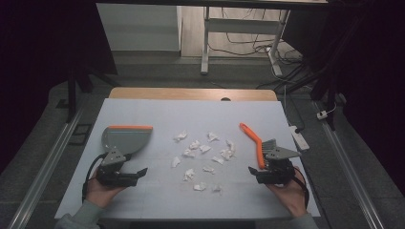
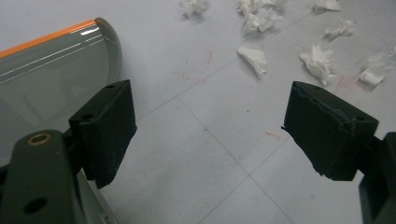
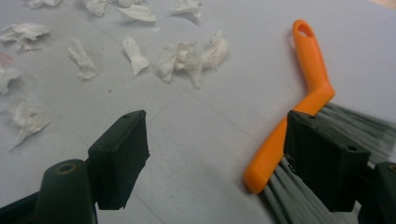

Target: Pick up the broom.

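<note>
While both hands rest low on the white table (image 1: 143, 200), left gripper (image 1: 135, 173) spread wide beside the dustpan (image 1: 125, 138), right gripper (image 1: 254, 172) spread too, orange brush (image 1: 253, 143) just beside it, paper scraps (image 1: 203, 155) scattered between.

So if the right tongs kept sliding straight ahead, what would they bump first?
Probably the scraps of white paper: bare table lies between the open right tongs first. The orange brush sits just beside that line.

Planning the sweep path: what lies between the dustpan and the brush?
Scattered white paper scraps on the mat between dustpan and brush, seen in the high view.
</note>
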`<state>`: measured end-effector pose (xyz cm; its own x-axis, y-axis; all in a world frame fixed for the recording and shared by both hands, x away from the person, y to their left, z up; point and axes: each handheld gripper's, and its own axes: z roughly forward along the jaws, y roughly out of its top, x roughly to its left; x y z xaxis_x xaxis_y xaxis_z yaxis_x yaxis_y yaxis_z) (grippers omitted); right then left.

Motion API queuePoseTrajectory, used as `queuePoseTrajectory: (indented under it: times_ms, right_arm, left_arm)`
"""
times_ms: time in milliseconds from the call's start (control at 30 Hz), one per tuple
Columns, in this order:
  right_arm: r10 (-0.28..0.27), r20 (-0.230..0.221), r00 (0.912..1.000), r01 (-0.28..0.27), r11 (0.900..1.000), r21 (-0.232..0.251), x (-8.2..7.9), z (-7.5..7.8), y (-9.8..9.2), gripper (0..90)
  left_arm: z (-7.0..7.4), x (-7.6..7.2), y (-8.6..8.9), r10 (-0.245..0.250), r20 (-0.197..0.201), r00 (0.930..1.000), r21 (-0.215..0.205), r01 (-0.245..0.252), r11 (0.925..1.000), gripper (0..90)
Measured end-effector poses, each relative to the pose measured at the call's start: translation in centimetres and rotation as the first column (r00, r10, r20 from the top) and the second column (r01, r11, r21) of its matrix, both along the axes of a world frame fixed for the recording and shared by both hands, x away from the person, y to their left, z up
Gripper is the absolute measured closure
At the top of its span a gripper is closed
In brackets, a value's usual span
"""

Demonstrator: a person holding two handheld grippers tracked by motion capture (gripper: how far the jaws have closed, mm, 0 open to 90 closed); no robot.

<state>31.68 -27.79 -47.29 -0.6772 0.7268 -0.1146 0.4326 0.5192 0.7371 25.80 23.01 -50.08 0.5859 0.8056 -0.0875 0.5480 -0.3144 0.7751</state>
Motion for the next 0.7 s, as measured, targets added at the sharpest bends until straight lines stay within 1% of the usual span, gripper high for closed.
queuePoseTrajectory:
  times_ms: [33,67,100,133,167,200,267,300,333,367,400,433,467,500,533,567,600,633,700]
  right_arm:
    - [-0.006,-0.005,1.0000,0.006,1.000,0.000,0.6,0.6,0.1,22.4]
    - [-0.006,-0.005,1.0000,0.006,1.000,0.000,0.6,0.6,0.1,22.4]
    - [-0.022,-0.015,0.9997,0.022,1.000,0.006,1.6,1.3,0.1,22.5]
    - [-0.026,-0.020,0.9995,0.026,1.000,0.002,2.2,1.6,0.2,22.5]
    - [-0.039,-0.020,0.9991,0.039,0.999,-0.006,2.7,2.0,0.3,22.7]
    - [-0.039,-0.020,0.9991,0.039,0.999,-0.006,2.7,2.0,0.3,22.7]
    - [-0.066,-0.037,0.9972,0.065,0.998,-0.021,4.0,2.5,0.5,22.7]
    - [-0.077,-0.047,0.9959,0.075,0.996,-0.037,4.7,2.6,0.5,22.7]
    - [-0.090,-0.057,0.9943,0.087,0.995,-0.049,5.2,2.7,0.6,22.6]
    - [-0.098,-0.091,0.9911,0.092,0.993,-0.070,6.2,3.0,0.7,22.6]
    - [-0.098,-0.091,0.9911,0.092,0.993,-0.070,6.2,3.0,0.7,22.6]
    - [-0.105,-0.116,0.9877,0.093,0.991,-0.098,7.2,3.1,0.8,22.7]
    - [-0.111,-0.130,0.9853,0.097,0.989,-0.112,7.7,3.2,0.8,22.7]
    - [-0.114,-0.139,0.9838,0.097,0.988,-0.122,8.2,3.2,0.9,22.7]
    - [-0.114,-0.139,0.9838,0.097,0.988,-0.122,8.2,3.2,0.9,22.7]
    - [-0.132,-0.166,0.9772,0.110,0.985,-0.135,9.3,3.2,0.9,22.7]
    - [-0.132,-0.166,0.9772,0.110,0.985,-0.135,9.3,3.2,0.9,22.7]
    - [-0.144,-0.188,0.9716,0.116,0.981,-0.153,10.3,3.3,1.0,22.7]
    - [-0.150,-0.207,0.9669,0.112,0.977,-0.183,11.1,3.2,1.2,22.7]
  left_arm:
    - [-0.1,0.0,0.1,0.001,-0.004,1.0000,-0.005,-0.001,1.0000,17.7]
    - [-0.1,-0.1,0.1,0.006,-0.007,1.0000,-0.007,-0.006,1.0000,17.7]
    - [-0.1,-0.2,0.2,0.012,-0.008,0.9999,-0.003,-0.012,0.9999,17.7]
    - [-0.1,-0.2,0.2,0.013,-0.009,0.9999,-0.003,-0.013,0.9999,17.7]
    - [0.0,-0.3,0.2,0.017,-0.001,0.9999,-0.001,-0.017,0.9999,17.7]
    - [0.1,-0.4,0.0,0.016,0.007,0.9999,0.009,-0.016,0.9998,17.7]
    - [0.2,-0.5,-0.2,0.001,0.014,0.9999,0.021,-0.002,0.9998,17.7]
    - [0.2,-0.6,-0.3,-0.005,0.013,0.9999,0.026,0.004,0.9997,17.6]
    - [0.2,-0.7,-0.4,-0.007,0.012,0.9999,0.022,0.007,0.9997,17.6]
    - [0.2,-0.8,-0.3,-0.011,0.011,0.9999,0.017,0.010,0.9998,17.7]
    - [0.2,-0.8,-0.3,-0.011,0.011,0.9999,0.014,0.011,0.9998,17.7]
    - [0.2,-0.8,-0.3,-0.012,0.013,0.9999,0.013,0.012,0.9998,17.7]
    - [0.2,-0.8,-0.3,-0.013,0.014,0.9998,0.012,0.013,0.9998,17.7]
    - [0.2,-0.8,-0.3,-0.014,0.015,0.9998,0.012,0.014,0.9998,17.7]
    - [0.2,-0.8,-0.3,-0.015,0.016,0.9998,0.012,0.014,0.9998,17.7]
    - [0.2,-0.8,-0.3,-0.014,0.015,0.9998,0.013,0.014,0.9998,17.7]
    - [0.2,-0.8,-0.3,-0.014,0.014,0.9998,0.013,0.014,0.9998,17.7]
    - [0.2,-0.8,-0.3,-0.013,0.014,0.9998,0.013,0.013,0.9998,17.6]
    - [0.2,-1.0,-0.3,-0.012,0.016,0.9998,0.016,0.011,0.9998,17.7]
